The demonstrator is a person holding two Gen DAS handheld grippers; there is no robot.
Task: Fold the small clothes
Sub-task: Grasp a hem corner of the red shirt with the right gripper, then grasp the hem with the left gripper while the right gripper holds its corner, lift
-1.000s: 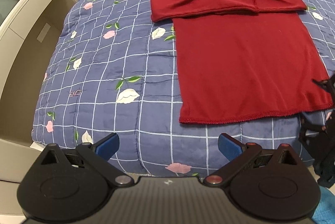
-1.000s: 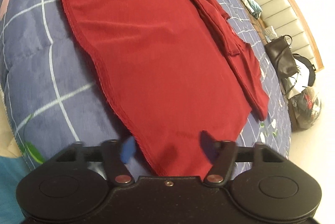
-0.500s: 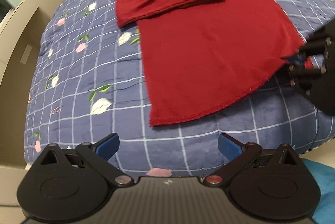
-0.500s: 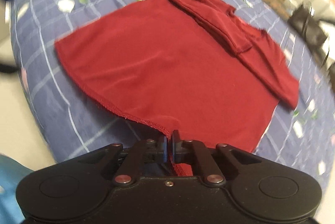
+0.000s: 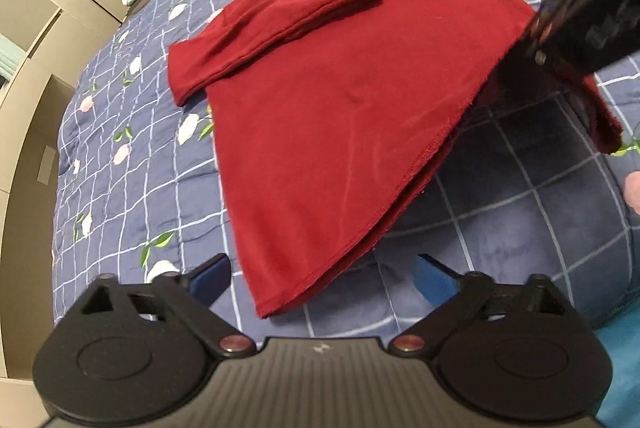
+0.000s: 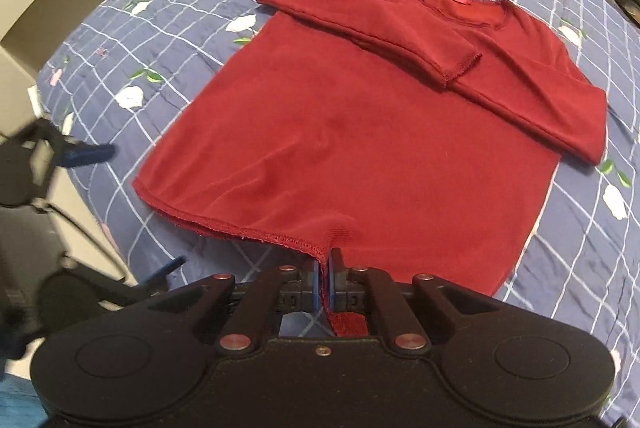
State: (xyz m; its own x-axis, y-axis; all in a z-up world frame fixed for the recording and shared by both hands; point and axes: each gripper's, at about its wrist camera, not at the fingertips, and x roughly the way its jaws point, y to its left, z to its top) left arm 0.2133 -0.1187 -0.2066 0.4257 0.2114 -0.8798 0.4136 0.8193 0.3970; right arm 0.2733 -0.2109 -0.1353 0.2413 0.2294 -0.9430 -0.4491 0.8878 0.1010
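I see one red long-sleeved shirt (image 6: 360, 132) spread on the blue checked floral quilt (image 6: 132, 40), and two grippers. The shirt's long axis runs from the hem nearest me up to the neckline (image 6: 460, 4) at the far end, so the collar points away from both cameras. Its two sleeves are folded across the chest, one overlapping the other. My right gripper (image 6: 325, 282) has its jaws pressed together on the hem near one bottom corner; fabric shows pinched between the blue pads, and that corner is lifted off the quilt, visible from the left wrist as a raised edge with shadow beneath. My left gripper (image 5: 320, 278) has its jaws spread wide and holds nothing; the other bottom corner of the hem lies between its blue fingertips (image 5: 210, 278), whether touching I cannot tell.
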